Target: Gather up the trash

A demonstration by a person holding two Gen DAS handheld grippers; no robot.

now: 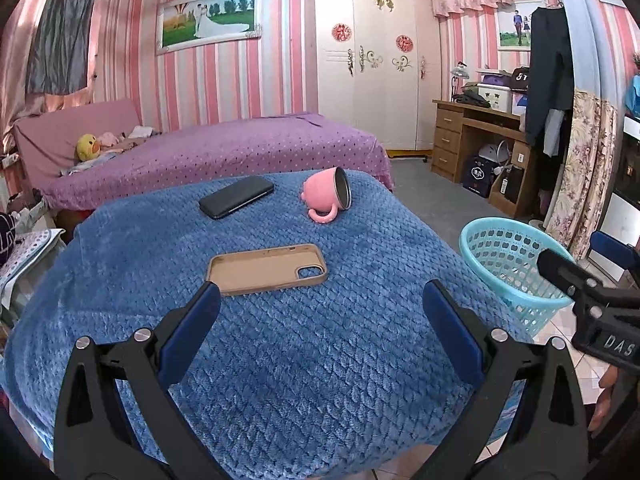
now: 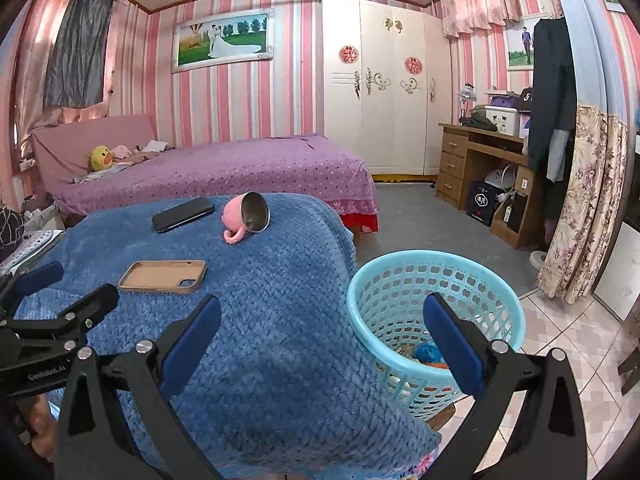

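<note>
Trash (image 2: 427, 351) inside basket (image 2: 496, 280) beside blanket edge (image 2: 352, 264)

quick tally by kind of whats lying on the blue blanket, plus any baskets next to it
phone: 1
phone case: 1
pink mug, on its side: 1
turquoise basket, beside the blue blanket, some trash inside: 1
Total: 4

The near half of the blue blanket (image 1: 320, 360) lies bare, open to a gripper. Farther back, the tan phone case (image 1: 267, 269), black phone (image 1: 237, 197) and tipped pink mug (image 1: 328, 194) sit well apart. The teal basket (image 2: 472, 276) stands open-topped just beside the blanket's right edge, apparently part-filled.
</note>
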